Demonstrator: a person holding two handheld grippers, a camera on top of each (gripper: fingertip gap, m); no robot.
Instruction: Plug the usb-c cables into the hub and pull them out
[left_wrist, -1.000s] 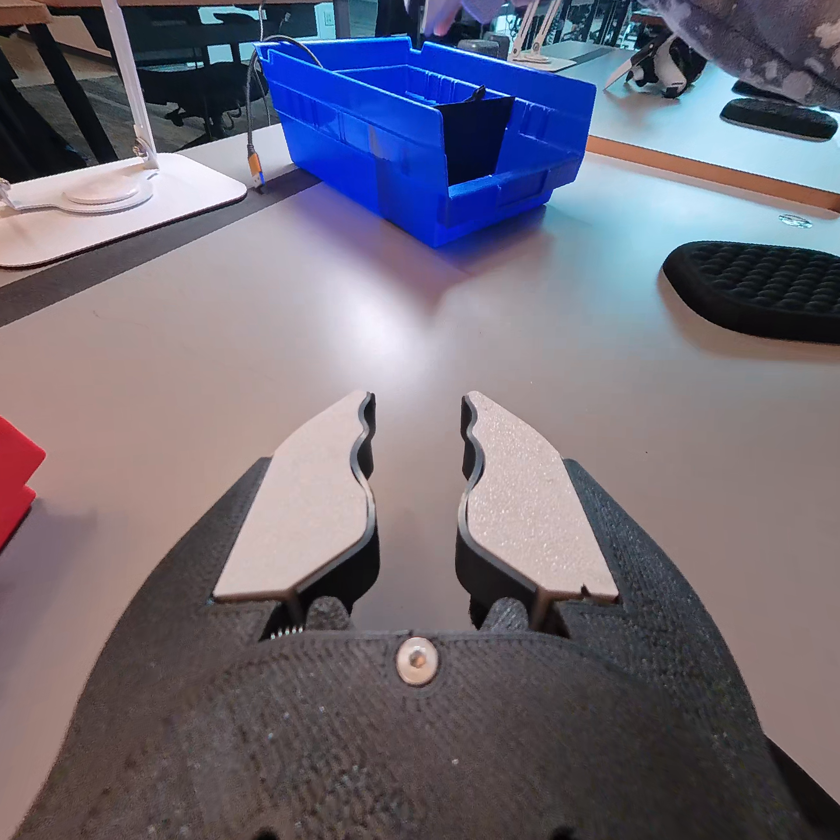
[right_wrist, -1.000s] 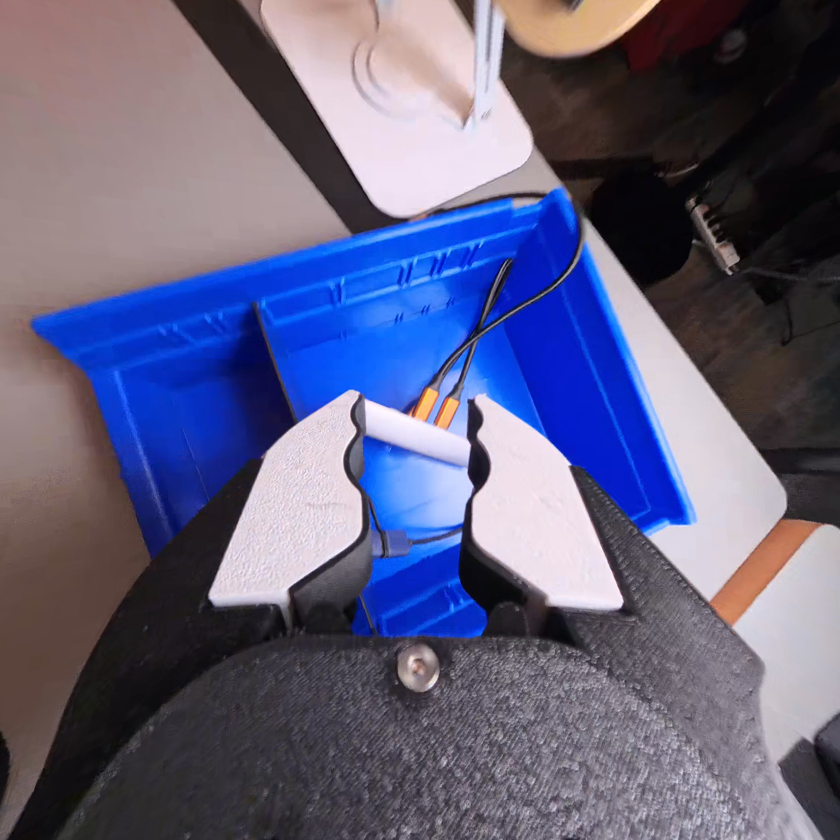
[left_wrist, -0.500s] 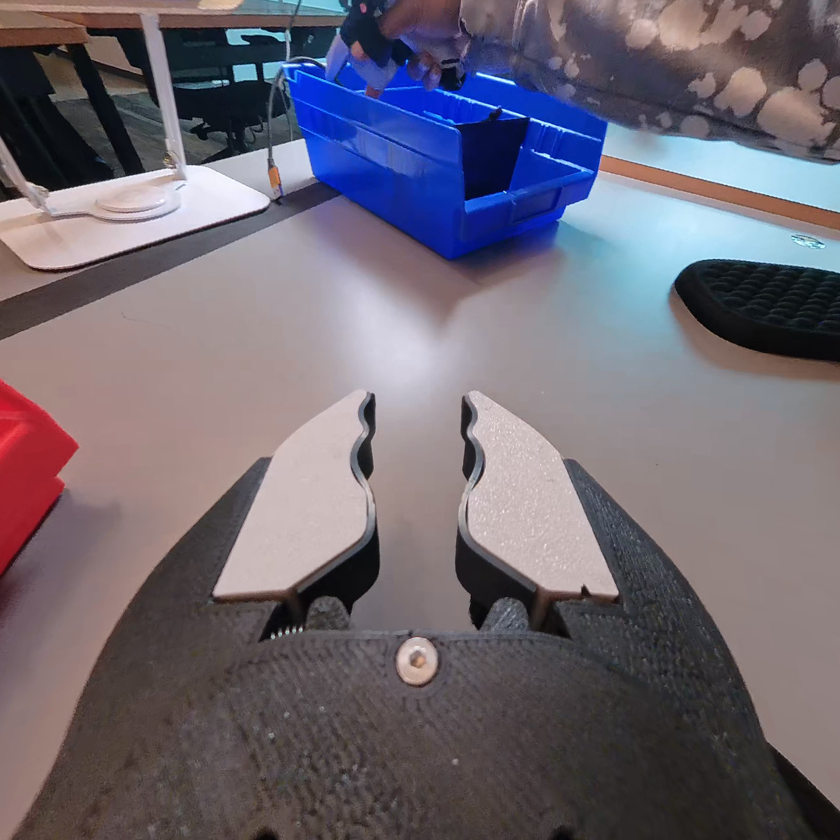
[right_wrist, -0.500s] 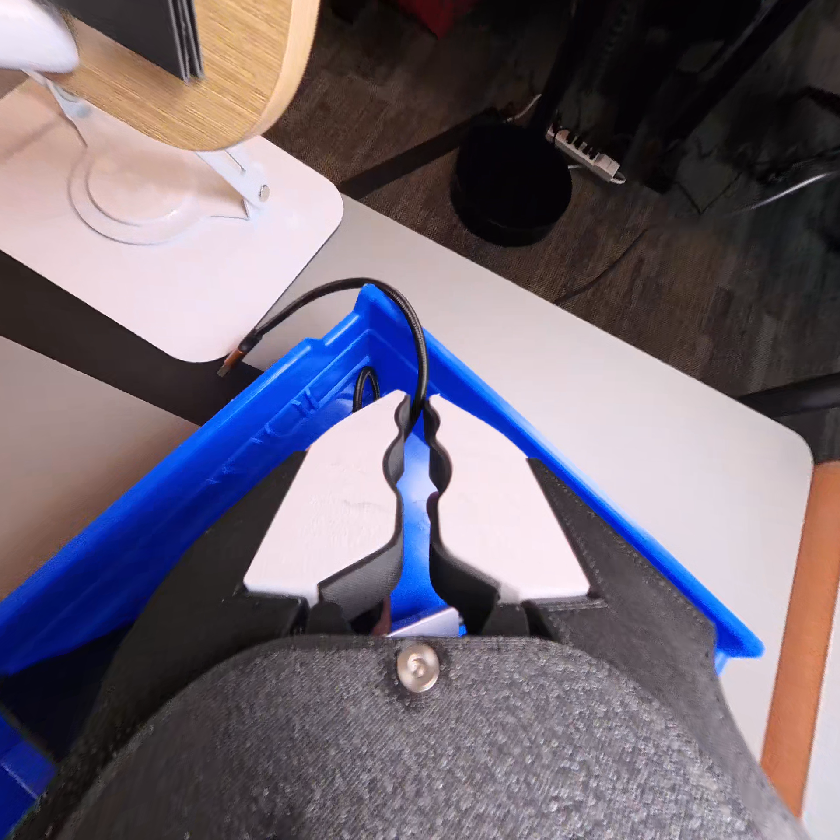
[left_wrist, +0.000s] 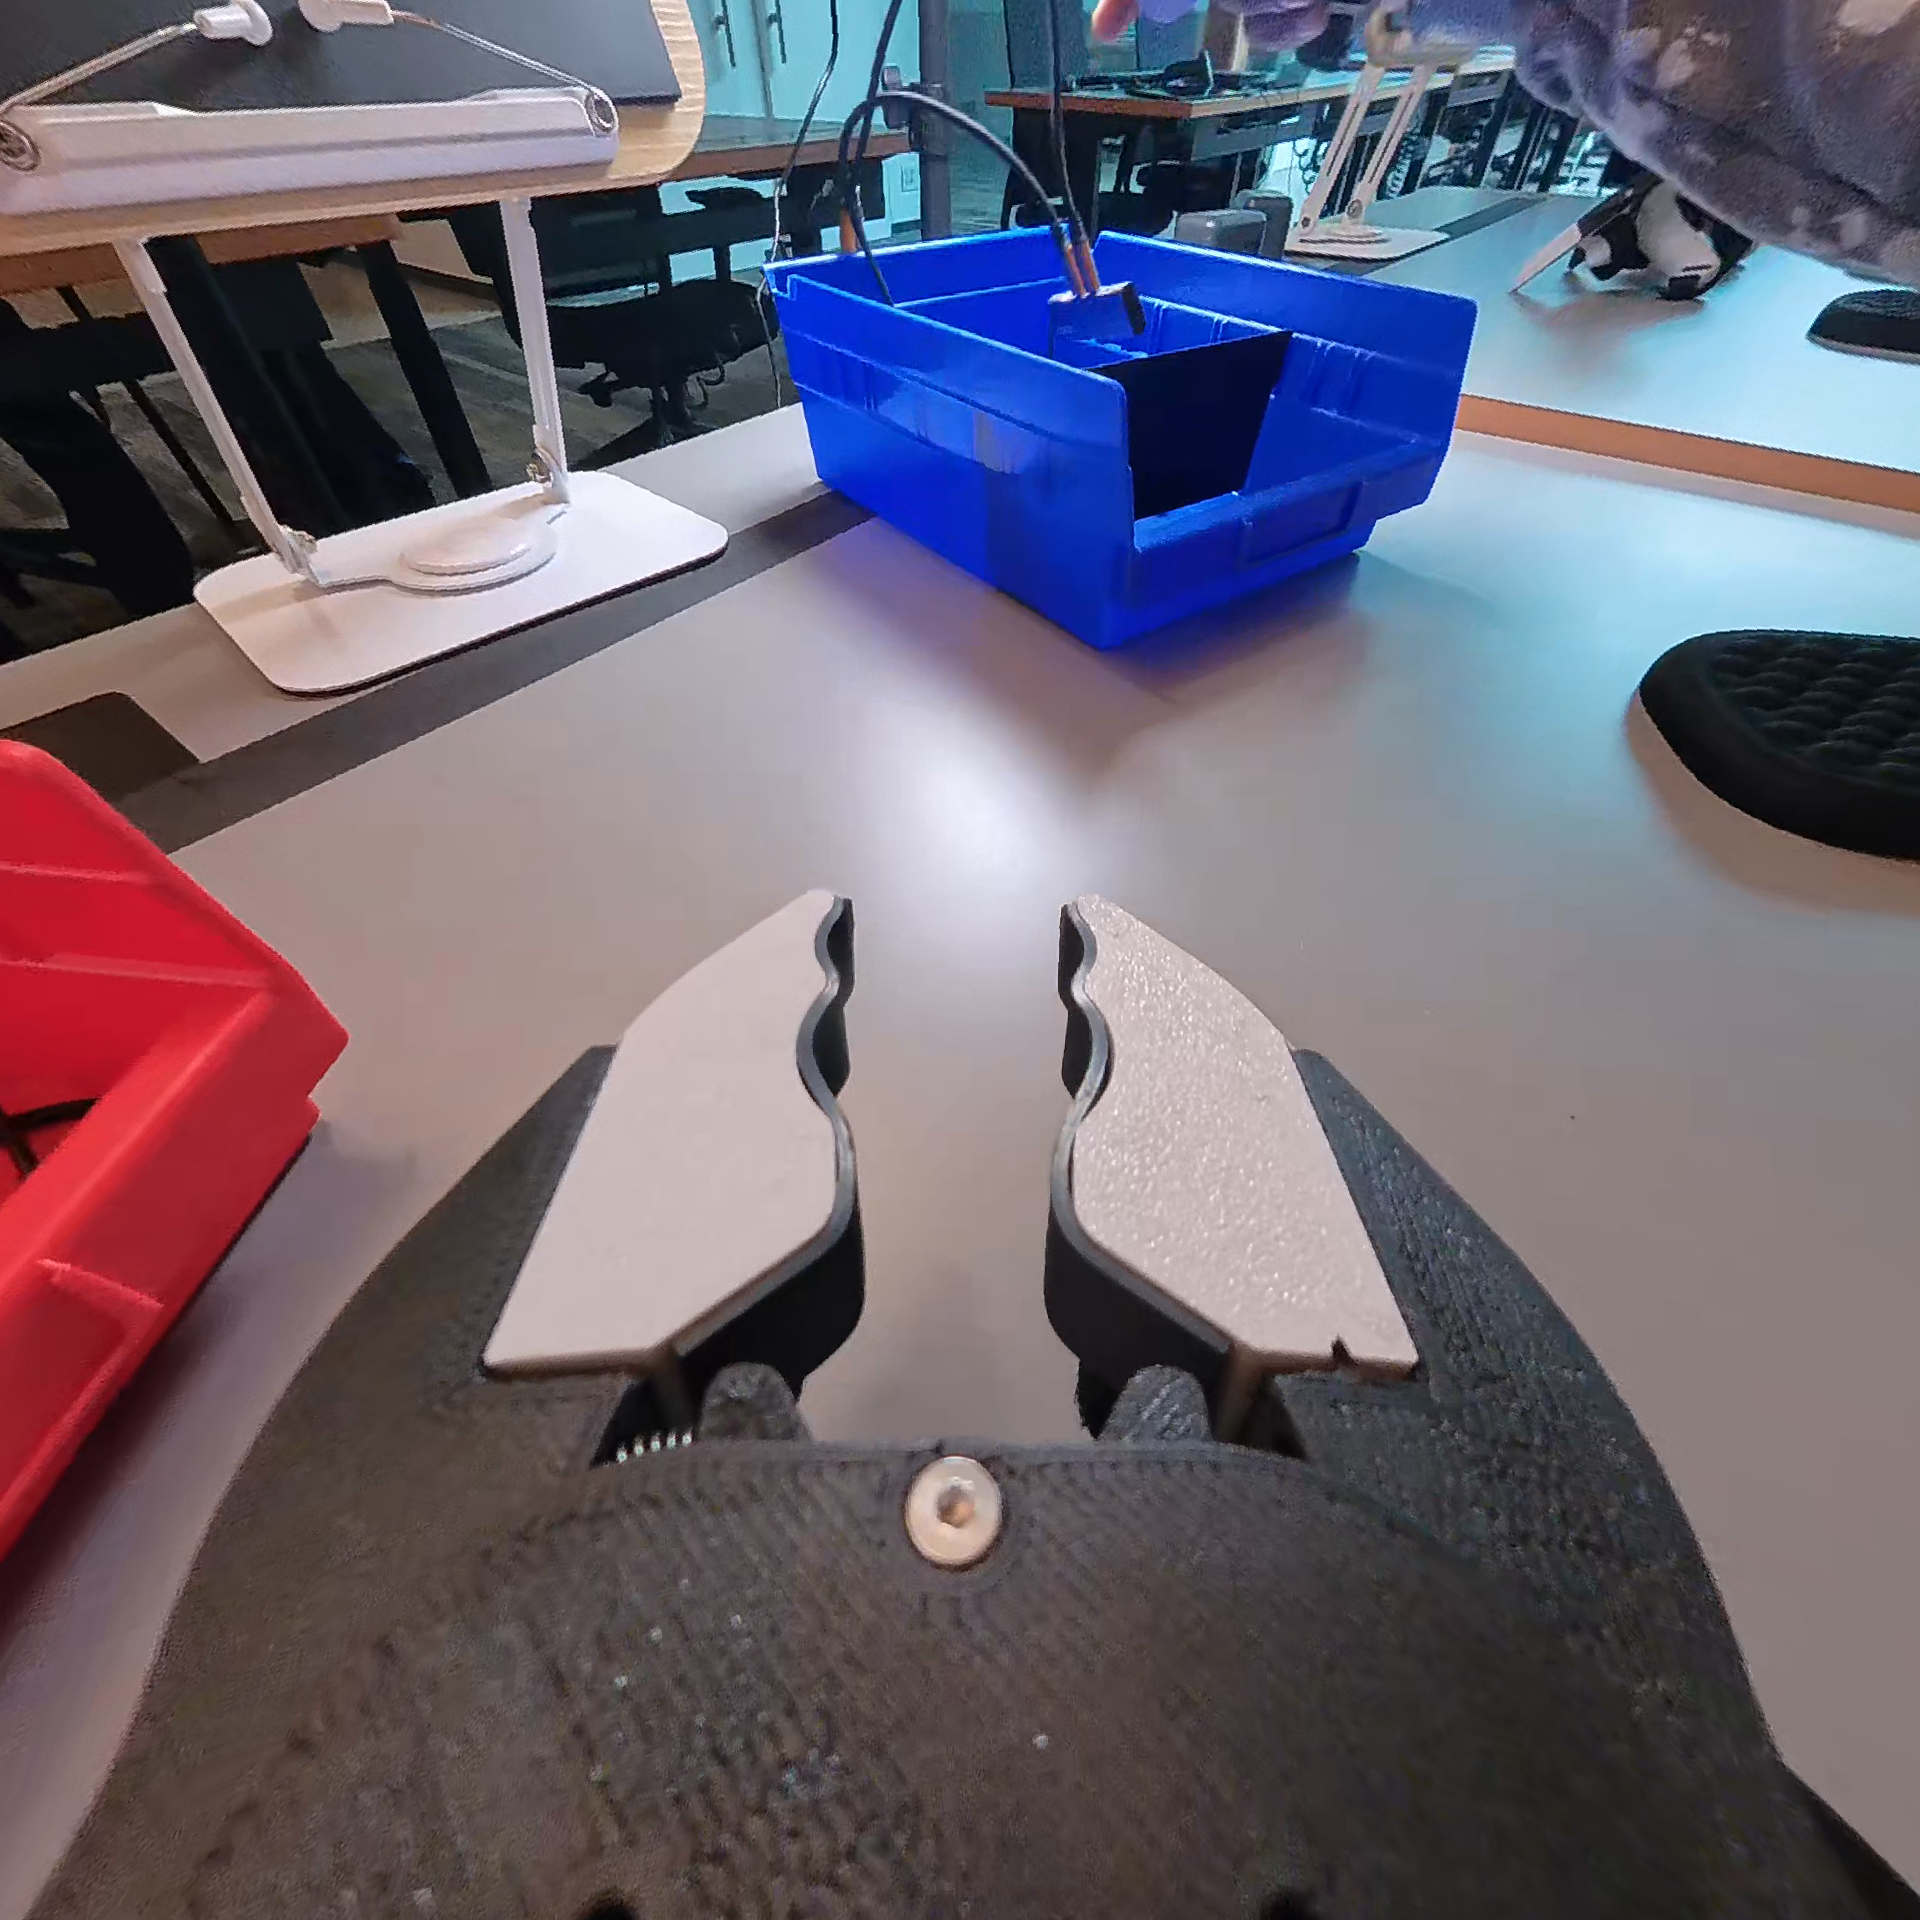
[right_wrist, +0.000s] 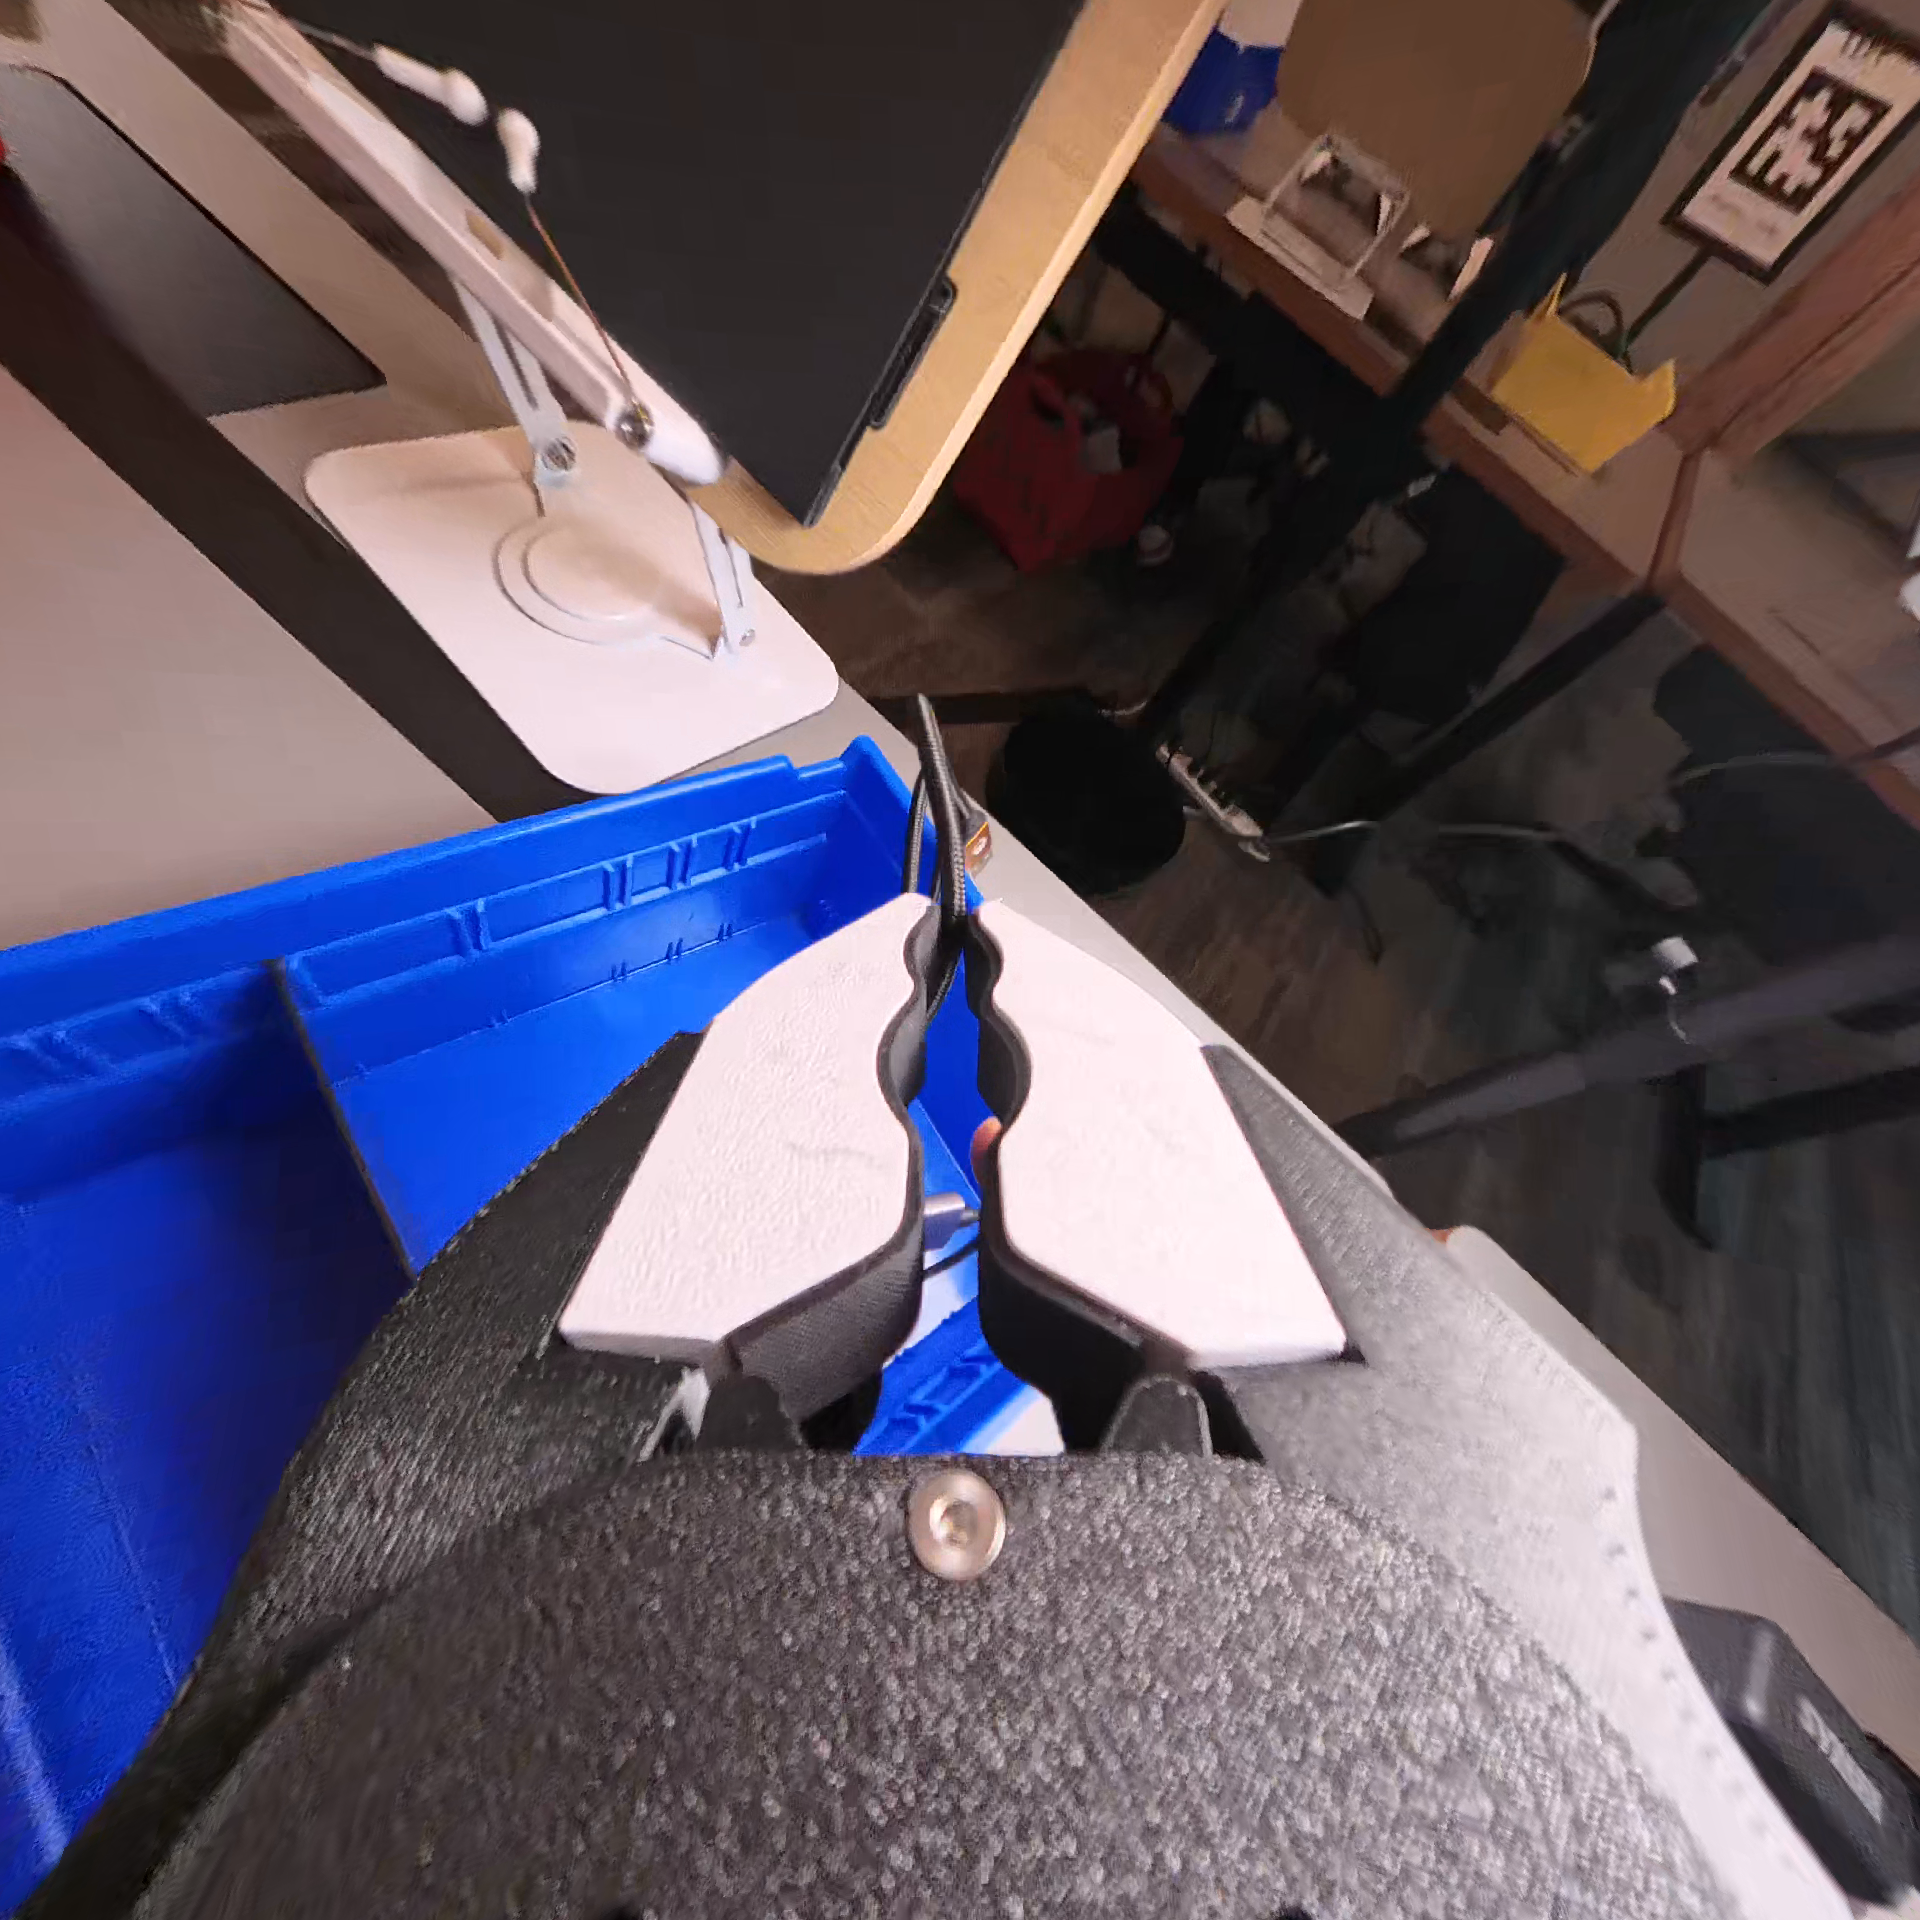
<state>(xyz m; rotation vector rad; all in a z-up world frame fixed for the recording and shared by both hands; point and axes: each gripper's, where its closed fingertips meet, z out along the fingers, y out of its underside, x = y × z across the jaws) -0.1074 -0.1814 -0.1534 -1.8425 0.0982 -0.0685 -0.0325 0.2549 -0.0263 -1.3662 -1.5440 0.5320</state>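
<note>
My right gripper (right_wrist: 951, 925) is shut on black USB-C cables (right_wrist: 938, 790) above the blue bin (right_wrist: 520, 997). An orange plug end (right_wrist: 978, 852) sticks out just past its tips. In the left wrist view the cables (left_wrist: 1058, 125) run straight up, and the hub (left_wrist: 1097, 308) hangs from two orange plugs (left_wrist: 1081, 255) just above the blue bin (left_wrist: 966, 436). My left gripper (left_wrist: 956, 925) is open and empty, low over the grey table (left_wrist: 1039, 748), well short of the bin.
A red bin (left_wrist: 135, 1132) sits at my left. A white lamp base (left_wrist: 468, 582) stands left of the blue bin. A black padded rest (left_wrist: 1797, 727) lies at the right. A person's sleeve (left_wrist: 1745, 114) reaches in at the top right. About 45 cm separates my left fingertips from my right. From my left tips it is roughly 30 cm to the black padded rest (left_wrist: 1797, 727); from my right, 45 cm.
My right gripper closed on the cables in the blue bin and lifted them, so the hub now hangs above the bin. My left gripper stayed open and drew back a little.
</note>
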